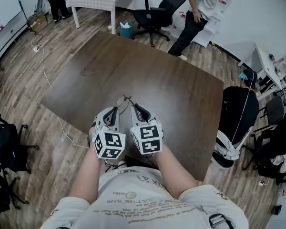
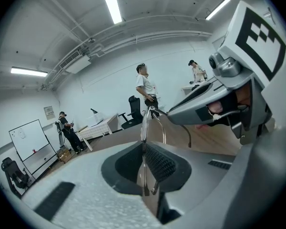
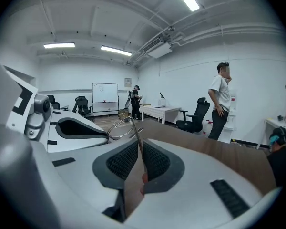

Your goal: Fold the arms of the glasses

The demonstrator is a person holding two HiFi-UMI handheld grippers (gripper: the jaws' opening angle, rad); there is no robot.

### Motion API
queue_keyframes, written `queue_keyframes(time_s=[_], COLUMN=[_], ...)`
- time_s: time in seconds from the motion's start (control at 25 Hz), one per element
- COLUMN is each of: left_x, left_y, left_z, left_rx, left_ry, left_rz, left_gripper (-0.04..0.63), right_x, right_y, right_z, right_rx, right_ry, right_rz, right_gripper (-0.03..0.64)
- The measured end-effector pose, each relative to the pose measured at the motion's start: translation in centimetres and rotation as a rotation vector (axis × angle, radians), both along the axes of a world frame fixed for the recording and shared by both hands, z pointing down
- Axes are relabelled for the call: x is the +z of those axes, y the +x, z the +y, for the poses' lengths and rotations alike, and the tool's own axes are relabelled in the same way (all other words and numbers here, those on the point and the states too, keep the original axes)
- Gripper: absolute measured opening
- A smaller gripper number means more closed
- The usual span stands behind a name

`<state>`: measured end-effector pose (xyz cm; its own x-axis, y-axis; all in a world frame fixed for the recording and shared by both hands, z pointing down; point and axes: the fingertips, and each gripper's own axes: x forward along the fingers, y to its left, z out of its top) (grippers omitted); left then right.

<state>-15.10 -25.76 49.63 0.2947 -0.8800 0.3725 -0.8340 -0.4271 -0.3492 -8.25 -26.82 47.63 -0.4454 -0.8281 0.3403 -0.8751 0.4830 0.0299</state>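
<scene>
Item: wire-frame glasses [image 1: 126, 100], held aloft over the near edge of the counter [image 1: 148, 70]. Both the left gripper [image 1: 116, 109] and the right gripper [image 1: 138, 109] are pinched tight on its thin wire, close together. Apparently one steadies while the other swings an arm in.

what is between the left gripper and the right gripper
The glasses: in the head view their thin wire frame spans the gap between the left gripper and the right gripper, each shut on it.

Glasses [image 1: 126, 99] fold state too small to tell; standing person [image 1: 198, 8] cut off above.
</scene>
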Motion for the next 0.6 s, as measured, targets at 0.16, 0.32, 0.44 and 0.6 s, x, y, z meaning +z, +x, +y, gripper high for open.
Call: queue_keyframes(time_s=[0.16,0.32,0.44,0.6], left_x=[0.2,0.4,0.5,0.5], left_y=[0.3,0.5,1.0,1.6], left_z=[0.0,0.0,-0.1,-0.2], left_rx=[0.006,0.018,0.030,0.042], left_ry=[-0.004,-0.010,-0.011,-0.009], left_rz=[-0.010,-0.025,-0.036,-0.045], left_gripper=[0.034,0.034,0.034,0.034], right_x=[0.2,0.3,0.2,0.1], right_y=[0.7,1.2,1.9,2.6], right_z=[-0.1,-0.3,-0.5,-0.8], right_rx=[0.018,0.039,0.064,0.090], right_ry=[0.012,0.018,0.026,0.027], right_rz=[0.015,0.030,0.037,0.028], right_gripper=[0.049,0.057,0.066,0.073])
